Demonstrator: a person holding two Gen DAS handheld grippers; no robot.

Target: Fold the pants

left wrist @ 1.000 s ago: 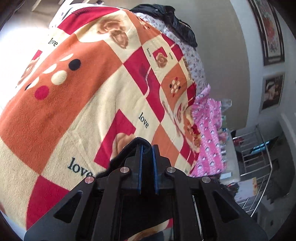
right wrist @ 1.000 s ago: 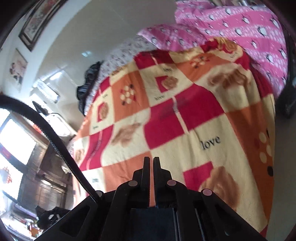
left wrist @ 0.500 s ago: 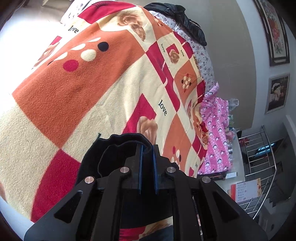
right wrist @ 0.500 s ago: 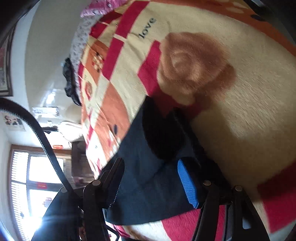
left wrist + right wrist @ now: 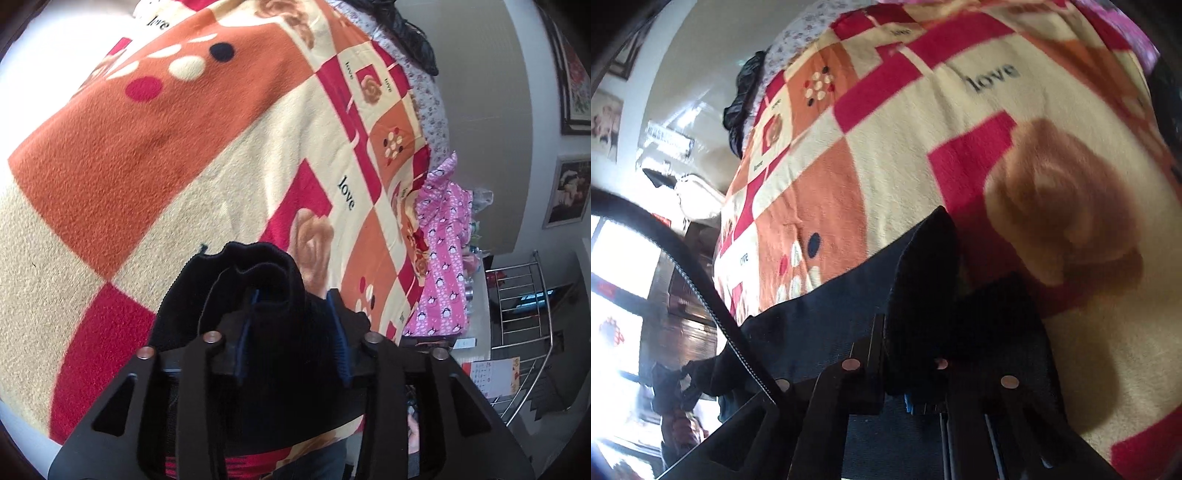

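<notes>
The dark pants (image 5: 236, 273) lie bunched on the patchwork "love" blanket (image 5: 147, 147). My left gripper (image 5: 293, 299) sits low over them, its jaws opening; a loose hump of the black cloth stands between the blue pads (image 5: 338, 332) without being pinched. In the right wrist view the pants (image 5: 831, 306) spread left as a dark blue sheet across the blanket (image 5: 905, 166). My right gripper (image 5: 908, 343) is shut on an upright black fold of them, which hides its fingertips.
Pink penguin-print bedding (image 5: 443, 236) hangs at the bed's far edge. A black garment (image 5: 410, 29) lies at the head of the bed. A metal railing (image 5: 524, 295) and framed pictures (image 5: 569, 192) stand by the wall. A black cable (image 5: 683, 266) crosses before a bright window (image 5: 617, 258).
Both grippers have come down to the blanket. The left one, shut on the cloth before, has parted its jaws. The right one stood open over the pants half a second ago and has closed on a fold.
</notes>
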